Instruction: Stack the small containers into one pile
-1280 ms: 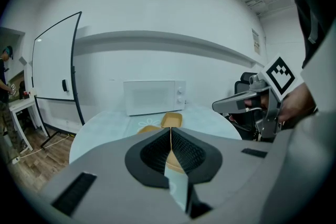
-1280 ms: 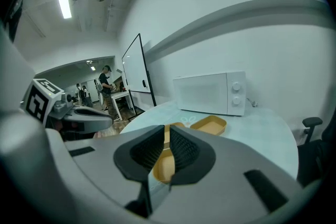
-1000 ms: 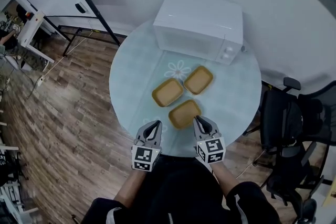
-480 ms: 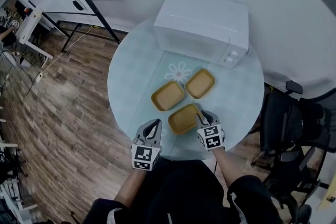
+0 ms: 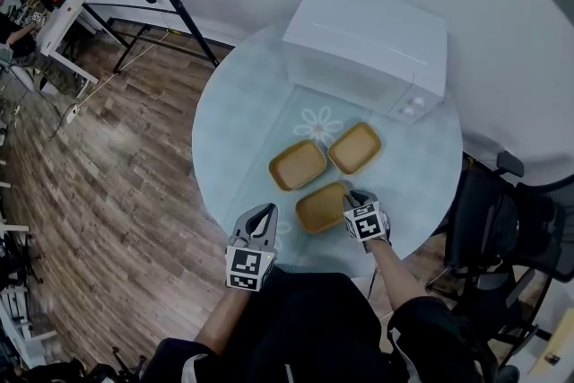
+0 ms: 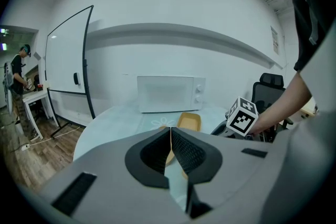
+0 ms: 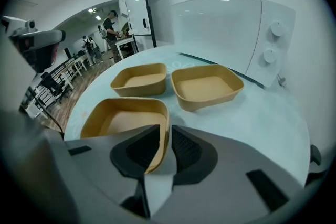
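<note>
Tan, shallow and open-topped, the nearest container (image 7: 126, 118) is the one my right gripper (image 7: 169, 128) has hold of. Its jaws are pinched onto the container's right-hand wall, one pad inside the rim and one outside, with only that thin wall between them. My left gripper (image 6: 170, 129) is clenched on nothing, its pads meeting at the tips. It hangs by the near edge of the round glass table (image 5: 229, 117), apart from every container. I count three containers in all, each lying on the table by itself, none nested. Beyond the gripped one sit the left container (image 7: 139, 80) and the right container (image 7: 206, 85), side by side and just apart. Farthest back stands one white microwave (image 5: 368, 45), its two knobs at the right.
</note>
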`<act>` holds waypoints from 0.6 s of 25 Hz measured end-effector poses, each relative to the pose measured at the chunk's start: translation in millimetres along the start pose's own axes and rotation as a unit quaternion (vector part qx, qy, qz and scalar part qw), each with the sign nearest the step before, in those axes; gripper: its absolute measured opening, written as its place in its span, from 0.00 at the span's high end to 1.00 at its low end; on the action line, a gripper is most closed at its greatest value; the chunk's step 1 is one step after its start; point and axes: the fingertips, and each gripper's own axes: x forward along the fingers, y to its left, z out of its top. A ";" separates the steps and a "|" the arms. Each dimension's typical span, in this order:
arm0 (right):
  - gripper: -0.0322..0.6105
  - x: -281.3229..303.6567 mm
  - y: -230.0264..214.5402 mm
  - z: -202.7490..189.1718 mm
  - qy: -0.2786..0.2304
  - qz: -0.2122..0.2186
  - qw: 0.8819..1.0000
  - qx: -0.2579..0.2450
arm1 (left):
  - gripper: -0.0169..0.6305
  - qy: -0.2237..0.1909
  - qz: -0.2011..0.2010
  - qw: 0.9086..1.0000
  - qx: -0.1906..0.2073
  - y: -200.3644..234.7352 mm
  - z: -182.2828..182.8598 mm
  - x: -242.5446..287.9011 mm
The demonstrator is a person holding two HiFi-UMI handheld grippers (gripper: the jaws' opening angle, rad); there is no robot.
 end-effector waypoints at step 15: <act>0.89 -4.2 2.8 0.9 0.015 0.020 0.999 0.038 | 0.95 0.005 -0.001 1.000 0.005 -3.0 -6.4 0.5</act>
